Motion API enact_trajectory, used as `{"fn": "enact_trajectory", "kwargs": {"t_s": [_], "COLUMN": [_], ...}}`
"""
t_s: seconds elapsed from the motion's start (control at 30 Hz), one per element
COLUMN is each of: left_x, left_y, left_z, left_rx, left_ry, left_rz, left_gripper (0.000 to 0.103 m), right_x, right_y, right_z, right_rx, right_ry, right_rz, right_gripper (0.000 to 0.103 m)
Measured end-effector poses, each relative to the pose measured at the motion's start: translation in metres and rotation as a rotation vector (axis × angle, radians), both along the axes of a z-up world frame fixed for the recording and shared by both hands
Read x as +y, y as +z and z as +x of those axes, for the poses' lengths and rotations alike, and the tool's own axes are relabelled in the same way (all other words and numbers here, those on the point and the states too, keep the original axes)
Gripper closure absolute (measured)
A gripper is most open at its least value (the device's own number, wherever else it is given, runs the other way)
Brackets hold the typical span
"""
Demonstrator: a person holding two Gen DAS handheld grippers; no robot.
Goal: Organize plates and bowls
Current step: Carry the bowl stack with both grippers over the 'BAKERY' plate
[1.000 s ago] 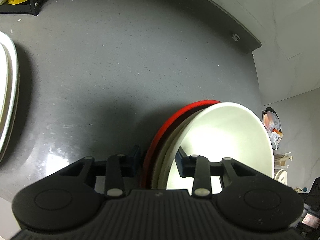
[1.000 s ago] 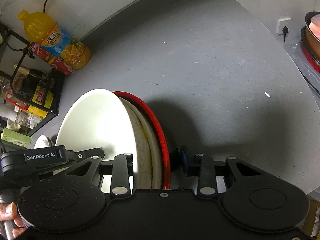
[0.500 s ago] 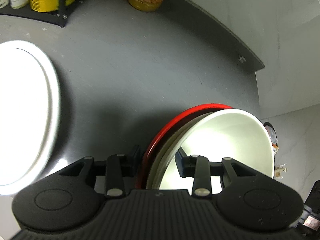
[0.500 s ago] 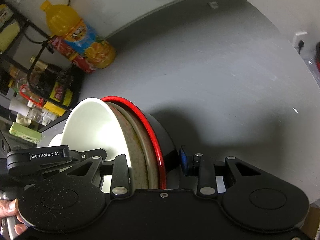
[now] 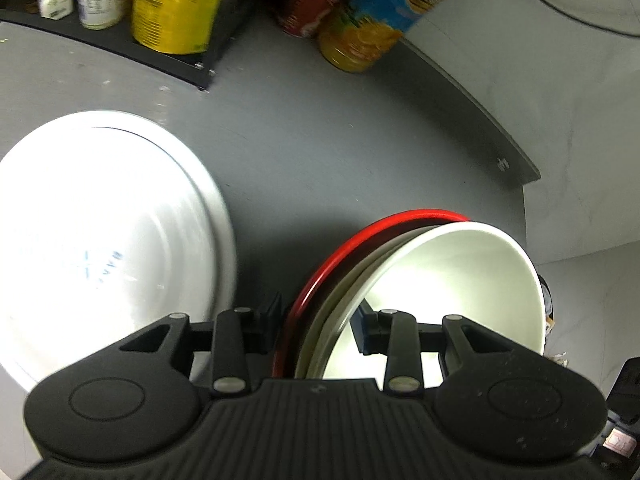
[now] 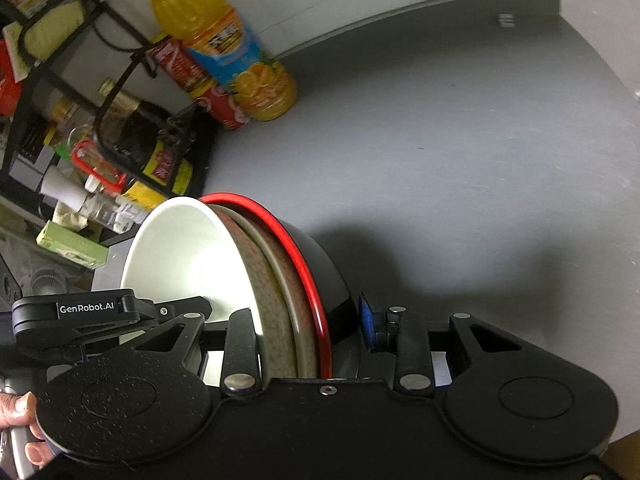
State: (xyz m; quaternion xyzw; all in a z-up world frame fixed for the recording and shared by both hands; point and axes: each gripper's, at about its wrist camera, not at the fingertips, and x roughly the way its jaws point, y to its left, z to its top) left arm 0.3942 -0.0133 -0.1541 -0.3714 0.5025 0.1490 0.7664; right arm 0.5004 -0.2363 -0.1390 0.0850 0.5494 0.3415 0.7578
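Both grippers, left [image 5: 318, 330] and right [image 6: 310, 330], clamp the nested stack of white, speckled and red-rimmed black bowls [image 5: 432, 296] above the grey countertop [image 6: 460, 152]. Keep level, lower just beside the white round plates [image 5: 100, 220].

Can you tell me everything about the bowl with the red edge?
The red-rimmed bowl is the outermost of a nested stack: glossy black outside with a thin bright red rim. A speckled beige bowl and a white bowl sit inside it. The stack is tipped on edge above the grey counter, clamped by the left gripper and the right gripper.
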Motion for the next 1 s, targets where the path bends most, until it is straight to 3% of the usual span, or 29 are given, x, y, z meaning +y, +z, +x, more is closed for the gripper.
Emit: {"fn": "enact_trajectory", "kwargs": {"t_s": [1.0], "left_x": [0.091], "left_y": [0.024], "left_z": [-0.077], "left_rx": [-0.013], "left_ry": [0.114], "left_rz": [0.043], "left_gripper": [0.069], "right_x": [0.102], "right_y": [0.026], "right_z": [-0.047], "right_rx": [-0.029], "right_ry": [0.153], "right_rz": [0.023], "right_gripper": [0.07]}}
